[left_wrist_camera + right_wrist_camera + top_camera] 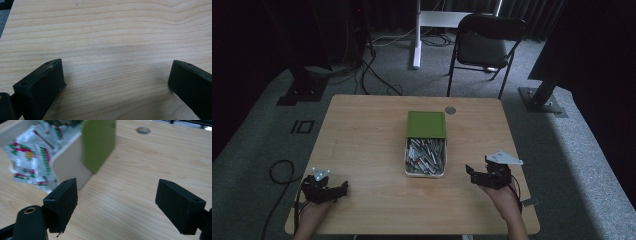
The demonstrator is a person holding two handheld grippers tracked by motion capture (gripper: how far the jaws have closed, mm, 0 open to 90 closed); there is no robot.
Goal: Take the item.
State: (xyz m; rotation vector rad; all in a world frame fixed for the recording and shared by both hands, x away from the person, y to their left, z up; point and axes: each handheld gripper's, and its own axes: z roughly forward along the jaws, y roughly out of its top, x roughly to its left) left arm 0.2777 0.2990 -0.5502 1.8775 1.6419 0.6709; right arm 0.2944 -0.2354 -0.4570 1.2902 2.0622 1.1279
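A white box packed with several small sachets sits mid-table, its green lid resting over the far half. My left gripper rests open near the front left corner, over bare wood, jaws wide apart. My right gripper hovers open to the right of the box, nothing between its jaws. In the right gripper view the box wall, the sachets and the green lid lie ahead to the left of the gripper.
The wooden table has a round cable hole behind the box, also seen as the hole in the right gripper view. A black folding chair and a white desk leg stand beyond the table.
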